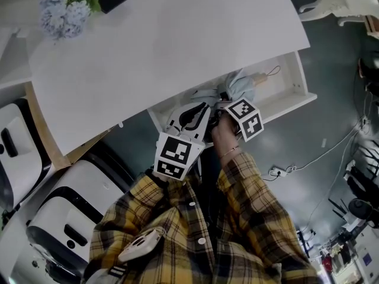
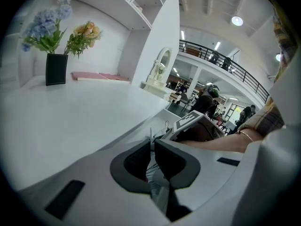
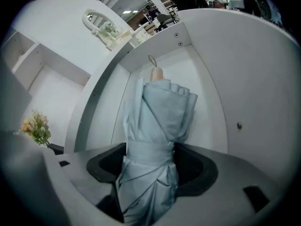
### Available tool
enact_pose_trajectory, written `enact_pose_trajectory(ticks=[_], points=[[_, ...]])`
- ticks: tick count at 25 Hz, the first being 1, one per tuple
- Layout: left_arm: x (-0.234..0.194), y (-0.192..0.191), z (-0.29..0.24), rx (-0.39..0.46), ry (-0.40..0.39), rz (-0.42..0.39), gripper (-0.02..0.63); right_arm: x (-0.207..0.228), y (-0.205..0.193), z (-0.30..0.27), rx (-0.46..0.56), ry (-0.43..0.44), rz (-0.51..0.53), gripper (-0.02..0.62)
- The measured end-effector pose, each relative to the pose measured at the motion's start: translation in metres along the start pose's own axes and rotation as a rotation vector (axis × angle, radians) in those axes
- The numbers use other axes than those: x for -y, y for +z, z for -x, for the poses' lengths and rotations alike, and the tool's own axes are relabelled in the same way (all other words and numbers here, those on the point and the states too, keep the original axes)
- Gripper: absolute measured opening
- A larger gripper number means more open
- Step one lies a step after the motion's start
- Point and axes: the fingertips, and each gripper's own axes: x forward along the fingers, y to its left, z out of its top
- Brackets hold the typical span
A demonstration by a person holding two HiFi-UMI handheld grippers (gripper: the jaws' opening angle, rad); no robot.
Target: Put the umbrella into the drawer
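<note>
Over the open drawer (image 1: 287, 84), the folded umbrella (image 3: 157, 117) is clamped by the right gripper (image 3: 149, 160); the left gripper (image 2: 153, 157), nearly closed, seemingly pinches its fabric. Release remains outstanding.

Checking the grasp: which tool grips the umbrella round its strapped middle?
The right tool: its jaws clamp the umbrella at the strap; the left tool pinches only a thin fold.

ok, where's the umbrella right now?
Centre right of the head view, the umbrella points into the open drawer below the white table edge, clamped at its strap by the right gripper jaws.
</note>
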Motion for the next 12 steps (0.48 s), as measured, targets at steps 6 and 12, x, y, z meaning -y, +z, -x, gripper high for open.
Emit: enact_pose_trajectory(ticks=[6, 12], points=[[0.0016, 0.0051, 0.0003, 0.011, 0.005, -0.001, 0.043, -0.0003, -0.0013, -0.0051, -0.019, 0.000, -0.001, 0.322], [0.0025, 0.0090, 0.0040, 0.017, 0.018, -0.006, 0.043, -0.0002, -0.0002, -0.0051, -0.022, 0.002, 0.001, 0.324]])
